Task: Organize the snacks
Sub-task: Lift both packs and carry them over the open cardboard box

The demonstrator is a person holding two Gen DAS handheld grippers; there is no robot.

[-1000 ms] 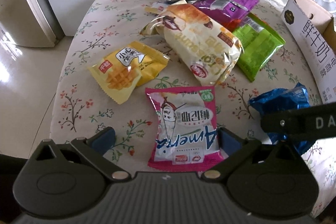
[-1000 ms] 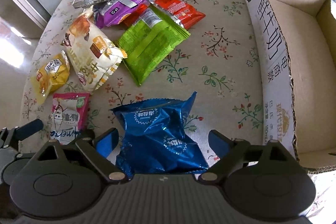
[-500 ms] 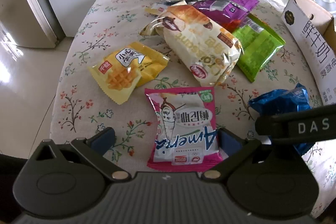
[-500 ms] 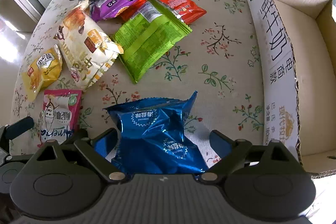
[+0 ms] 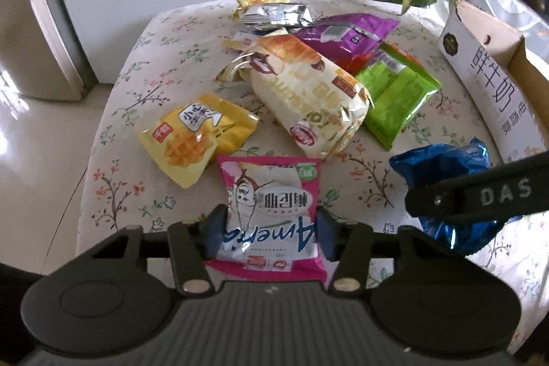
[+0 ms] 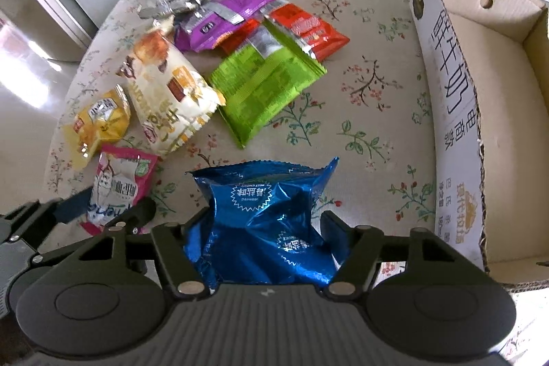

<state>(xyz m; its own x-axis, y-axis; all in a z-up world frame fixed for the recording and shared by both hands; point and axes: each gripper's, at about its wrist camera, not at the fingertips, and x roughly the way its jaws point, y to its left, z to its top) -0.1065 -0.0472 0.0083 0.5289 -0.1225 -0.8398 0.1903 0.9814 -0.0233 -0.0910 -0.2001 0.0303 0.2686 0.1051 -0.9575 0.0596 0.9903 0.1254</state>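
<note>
A pink-and-white snack packet (image 5: 269,211) lies at the near edge of the flowered table, and my left gripper (image 5: 270,230) is shut on it, a blue pad pressing each long side. From the right wrist view the same packet (image 6: 120,180) shows at the left, between the left gripper's fingers (image 6: 79,204). A crumpled blue foil packet (image 6: 267,222) sits between the fingers of my right gripper (image 6: 264,230). Its jaws are closing and squeeze the foil from both sides. One right finger (image 5: 480,198) crosses the blue packet (image 5: 442,160).
An open cardboard box (image 6: 446,91) with nothing in it stands at the table's right edge. Beyond lie a yellow waffle packet (image 5: 195,136), a cream bread bag (image 5: 308,98), green (image 5: 394,95), purple (image 5: 343,33), silver (image 5: 274,14) and red (image 6: 305,30) packets. Floor drops off left.
Both grippers stood open around their packets before. The left jaws have come together onto the pink packet. The right jaws have narrowed, and the blue foil is more crumpled.
</note>
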